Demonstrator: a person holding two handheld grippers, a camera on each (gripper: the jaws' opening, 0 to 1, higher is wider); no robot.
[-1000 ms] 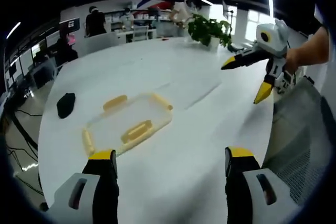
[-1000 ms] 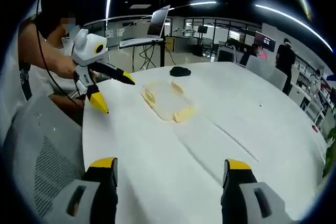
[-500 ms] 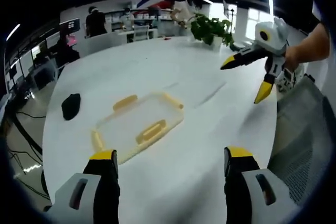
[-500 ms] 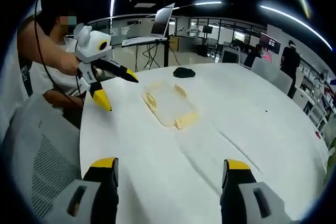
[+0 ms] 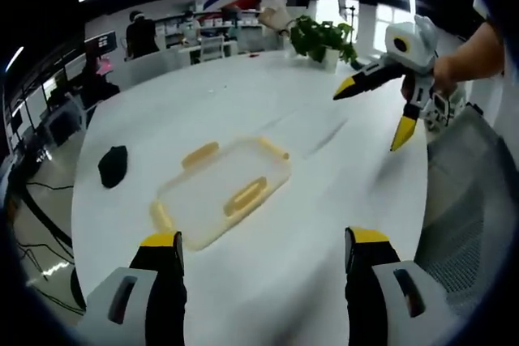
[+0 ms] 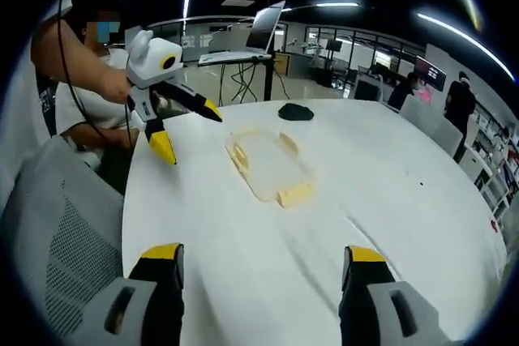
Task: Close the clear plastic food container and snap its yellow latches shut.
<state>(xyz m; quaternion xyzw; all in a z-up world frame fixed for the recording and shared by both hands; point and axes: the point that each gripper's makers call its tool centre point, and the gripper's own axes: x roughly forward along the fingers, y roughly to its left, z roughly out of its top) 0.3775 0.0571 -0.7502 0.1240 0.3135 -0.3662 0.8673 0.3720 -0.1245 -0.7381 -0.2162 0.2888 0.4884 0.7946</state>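
While spread wide and holding nothing, left gripper and right gripper above white table, apart from clear container with yellow latches.

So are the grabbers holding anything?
No. The left gripper and the right gripper are both open in the air, apart from the container on the table.

Loads of bare white table all around the clear container, so both grippers can come in freely. Only clutter nearby is a black object off to one side, plus a mesh chair hugging the table edge.
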